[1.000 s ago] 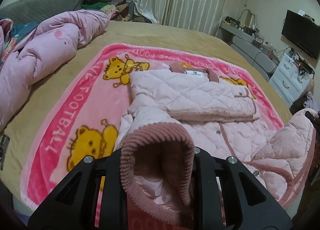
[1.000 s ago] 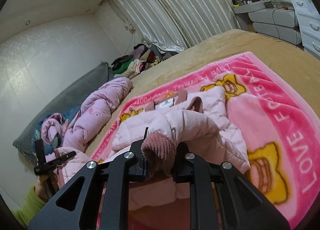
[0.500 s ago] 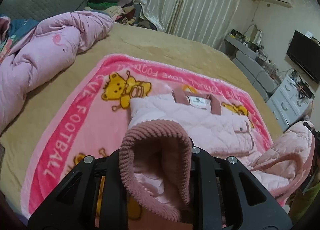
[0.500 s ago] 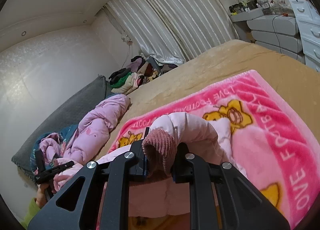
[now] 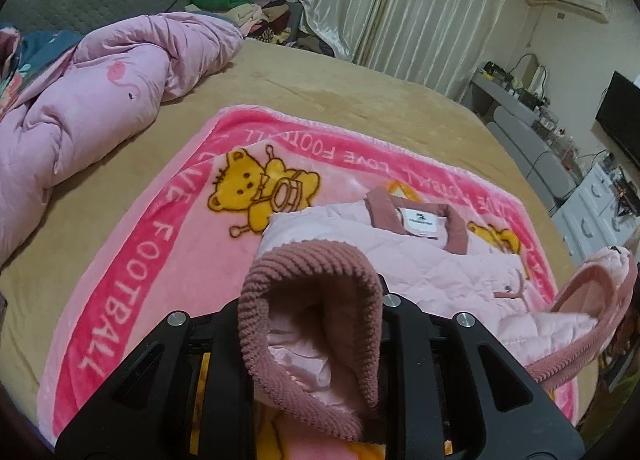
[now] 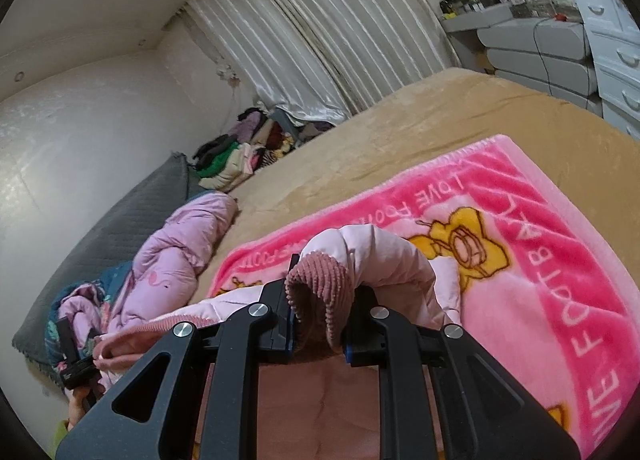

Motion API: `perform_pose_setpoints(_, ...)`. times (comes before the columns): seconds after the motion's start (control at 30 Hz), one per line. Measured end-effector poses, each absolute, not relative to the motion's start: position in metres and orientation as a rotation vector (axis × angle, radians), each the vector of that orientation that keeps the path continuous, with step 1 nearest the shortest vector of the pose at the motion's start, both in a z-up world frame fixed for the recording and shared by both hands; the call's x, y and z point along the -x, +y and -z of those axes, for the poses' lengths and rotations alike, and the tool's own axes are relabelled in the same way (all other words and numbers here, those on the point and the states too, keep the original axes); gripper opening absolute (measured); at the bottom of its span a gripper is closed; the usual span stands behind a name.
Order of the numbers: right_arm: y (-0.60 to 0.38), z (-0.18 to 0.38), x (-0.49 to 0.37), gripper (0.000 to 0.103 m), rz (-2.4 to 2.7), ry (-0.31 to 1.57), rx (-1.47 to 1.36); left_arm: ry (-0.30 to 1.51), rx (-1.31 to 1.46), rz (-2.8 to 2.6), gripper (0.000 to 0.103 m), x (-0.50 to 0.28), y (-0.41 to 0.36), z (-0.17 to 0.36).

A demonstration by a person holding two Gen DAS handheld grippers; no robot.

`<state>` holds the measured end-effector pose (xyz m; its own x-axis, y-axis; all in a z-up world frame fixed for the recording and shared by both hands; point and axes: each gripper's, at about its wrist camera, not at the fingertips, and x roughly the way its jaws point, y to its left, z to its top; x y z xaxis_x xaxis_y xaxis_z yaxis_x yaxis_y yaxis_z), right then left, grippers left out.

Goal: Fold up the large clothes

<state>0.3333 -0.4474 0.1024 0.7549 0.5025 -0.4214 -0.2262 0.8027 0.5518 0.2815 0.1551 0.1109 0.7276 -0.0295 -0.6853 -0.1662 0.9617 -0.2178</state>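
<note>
Left wrist view: the left claw (image 5: 316, 324) is clamped tight on one dusty-rose ribbed corduroy hem edge (image 5: 312, 264) of the single pale pink quilted jacket (image 5: 420, 256), lifting it above the jacket's collar end, which lies flat on the one pink fleece blanket printed with yellow bears (image 5: 160, 244). Two bears show. The blanket sits on the tan bed (image 5: 360, 100); bare bed runs wide beyond the blanket's far border. One crumpled lilac duvet (image 5: 100, 88) lies along the bed's left side, apart from the blanket.

Right wrist view: the right claw (image 6: 320, 320) is pinched shut on another ribbed corner (image 6: 320, 292) of the same jacket, the quilted cloth arching over it. The blanket's far edge ends on open bed. At far left, the left claw grips the jacket's other end.
</note>
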Motion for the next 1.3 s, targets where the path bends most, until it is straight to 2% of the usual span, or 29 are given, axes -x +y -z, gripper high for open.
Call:
perform_pose_setpoints(0.83,-0.429,-0.023,-0.404,0.016,-0.267,0.738,-0.414,0.77,0.222,-0.08,0.023,-0.334,0.157,-0.045)
perform_pose_setpoints(0.93,-0.431,-0.02,-0.407,0.021,-0.288,0.74,-0.47,0.771,0.218,-0.078,0.023,-0.336,0.157,-0.043)
perform_pose_setpoints(1.13,-0.442,-0.022,-0.407,0.033,-0.36,0.727,-0.574,0.774,0.216,-0.074,0.023,-0.338,0.156,-0.04)
perform_pose_setpoints(1.17,-0.442,-0.023,-0.407,0.038,-0.371,0.723,-0.58,0.773,0.212,-0.074,0.023,-0.338,0.156,-0.04)
perform_pose_setpoints(1.2,-0.442,-0.025,-0.405,0.06,-0.405,0.713,-0.598,0.773,0.214,-0.074,0.023,-0.338,0.156,-0.04)
perform_pose_setpoints(1.23,-0.443,-0.027,-0.403,0.072,-0.427,0.7,-0.614,0.773,0.213,-0.07,0.024,-0.338,0.156,-0.039)
perform_pose_setpoints(1.27,-0.441,-0.029,-0.4,0.089,-0.422,0.691,-0.612,0.772,0.212,-0.068,0.024,-0.338,0.156,-0.039)
perform_pose_setpoints(1.3,-0.439,-0.032,-0.399,0.091,-0.418,0.688,-0.6,0.773,0.21,-0.068,0.024,-0.339,0.155,-0.038)
